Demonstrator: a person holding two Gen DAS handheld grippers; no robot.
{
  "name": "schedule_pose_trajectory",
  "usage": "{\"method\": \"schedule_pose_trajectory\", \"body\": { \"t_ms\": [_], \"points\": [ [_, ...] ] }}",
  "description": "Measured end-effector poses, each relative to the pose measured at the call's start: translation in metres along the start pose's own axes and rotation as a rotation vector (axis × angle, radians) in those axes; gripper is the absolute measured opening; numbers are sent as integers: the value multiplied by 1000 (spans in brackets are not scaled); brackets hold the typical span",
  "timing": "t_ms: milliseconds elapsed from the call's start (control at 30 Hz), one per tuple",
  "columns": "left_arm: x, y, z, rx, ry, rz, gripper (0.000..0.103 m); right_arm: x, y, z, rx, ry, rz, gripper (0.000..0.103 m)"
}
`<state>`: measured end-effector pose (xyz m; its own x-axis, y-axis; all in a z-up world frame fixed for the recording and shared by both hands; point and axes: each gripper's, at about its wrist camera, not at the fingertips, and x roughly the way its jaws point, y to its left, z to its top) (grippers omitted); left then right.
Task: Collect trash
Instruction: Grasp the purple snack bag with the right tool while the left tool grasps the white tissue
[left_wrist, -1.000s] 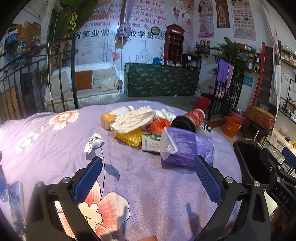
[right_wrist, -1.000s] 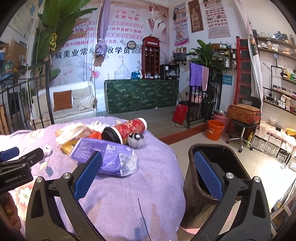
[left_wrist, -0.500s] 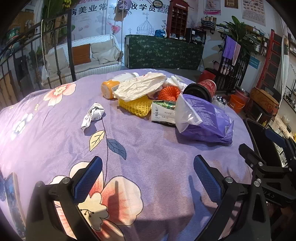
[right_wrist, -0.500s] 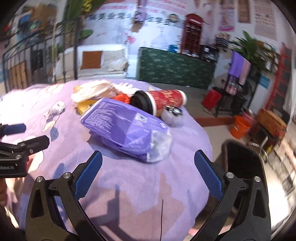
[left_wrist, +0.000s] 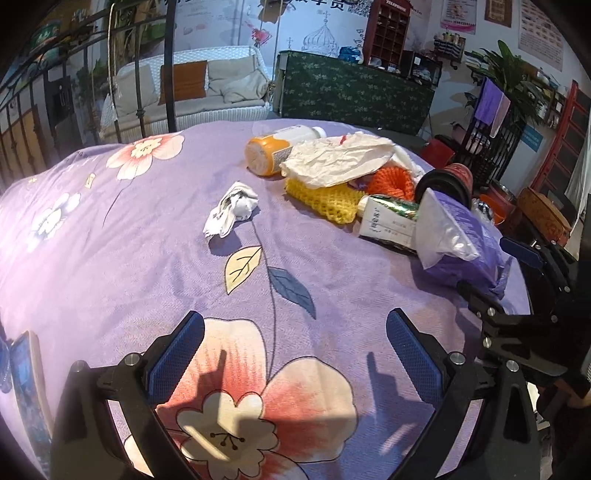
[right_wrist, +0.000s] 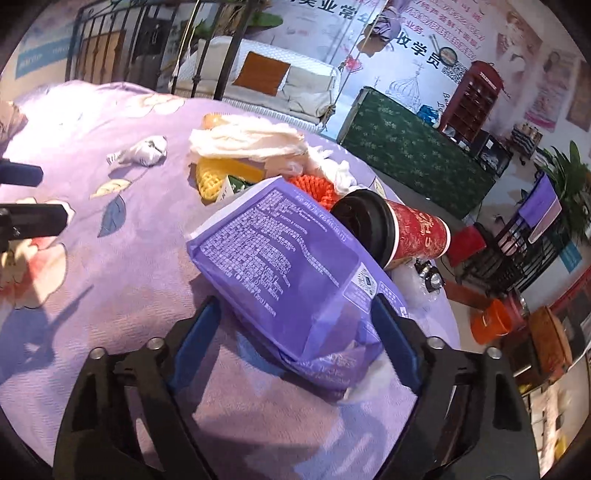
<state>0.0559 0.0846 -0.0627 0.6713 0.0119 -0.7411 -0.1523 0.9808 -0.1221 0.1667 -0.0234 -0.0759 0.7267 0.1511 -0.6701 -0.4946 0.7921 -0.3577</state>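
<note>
Right gripper straddling the near end of the purple plastic package, jaws just closing, right pad against the wrapper, left pad at its edge, contact unclear. Package lying on the purple floral bedspread, against the red cup with black lid. Left gripper wide open, empty, above the bedspread, well short of the crumpled white tissue.

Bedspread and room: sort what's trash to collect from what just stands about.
Trash: purple bag, red cup, crumpled tissue, yellow foam net, orange bottle, white plastic bag.
Standing about: sofa, orange bucket, green-draped counter.
</note>
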Motion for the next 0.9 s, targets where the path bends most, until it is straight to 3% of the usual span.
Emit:
{"method": "schedule_pose_trajectory", "body": {
  "t_ms": [33, 100, 200, 300, 700, 900],
  "points": [
    [1, 3, 1, -9, 5, -3, 96, 1, -1, -1, 4, 2, 8, 68],
    [3, 10, 3, -25, 9, -2, 96, 3, -5, -1, 21, 12, 36, 43],
    [9, 20, 8, -49, 14, 3, 95, 5, -10, -1, 64, 14, 46, 31],
    [15, 28, 12, -65, 27, 1, 93, 0, -13, -2, 87, -14, 38, 25],
    [47, 42, 55, -31, 14, 31, 90, -34, -27, -4, 199, -88, -5, 21],
    [80, 46, 74, -45, 48, 52, 68, -42, -28, -10, 241, -71, 2, 21]
  ]
}}
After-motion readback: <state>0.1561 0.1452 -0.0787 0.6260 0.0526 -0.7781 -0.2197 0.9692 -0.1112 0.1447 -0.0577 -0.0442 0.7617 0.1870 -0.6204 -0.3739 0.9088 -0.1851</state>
